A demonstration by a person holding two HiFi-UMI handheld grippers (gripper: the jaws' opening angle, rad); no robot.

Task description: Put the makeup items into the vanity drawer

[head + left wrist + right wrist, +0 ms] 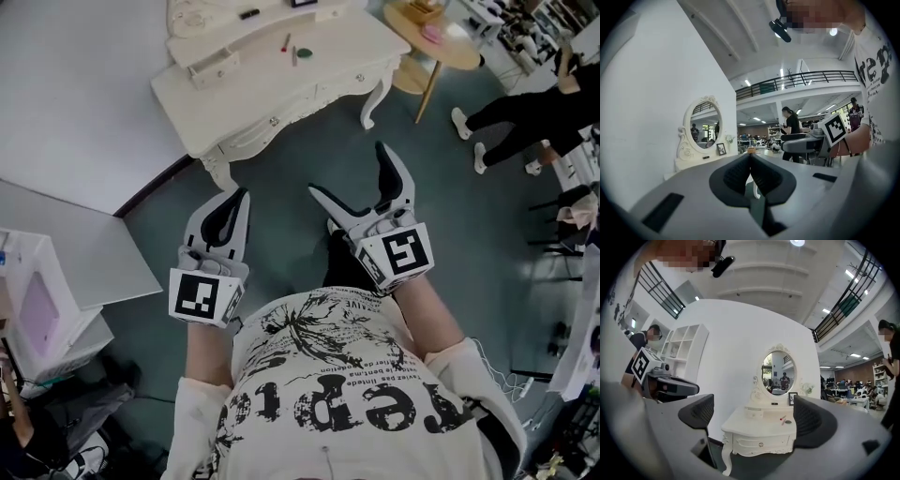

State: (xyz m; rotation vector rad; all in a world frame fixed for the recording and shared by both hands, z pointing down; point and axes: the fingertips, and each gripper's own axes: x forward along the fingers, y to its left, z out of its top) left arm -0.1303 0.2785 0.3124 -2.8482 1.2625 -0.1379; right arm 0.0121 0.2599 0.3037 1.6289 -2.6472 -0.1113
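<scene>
The white vanity [281,89] stands ahead of me against the wall. On its top lie a thin red makeup stick [287,42], a small green item [306,53] and a black item [248,14] further back. Its front drawer [761,444] looks closed. My left gripper [232,199] is shut with nothing in it, its pads [740,173] pressed together. My right gripper [349,169] is open and empty, and the vanity [759,427] shows between its jaws. Both grippers hover above the floor, well short of the vanity.
A small drawer box [214,67] and an oval mirror [778,373] sit on the vanity. A round wooden side table [431,37] stands to its right, where a person's legs [525,112] show. At left are a grey board [75,244] and a white box [37,300].
</scene>
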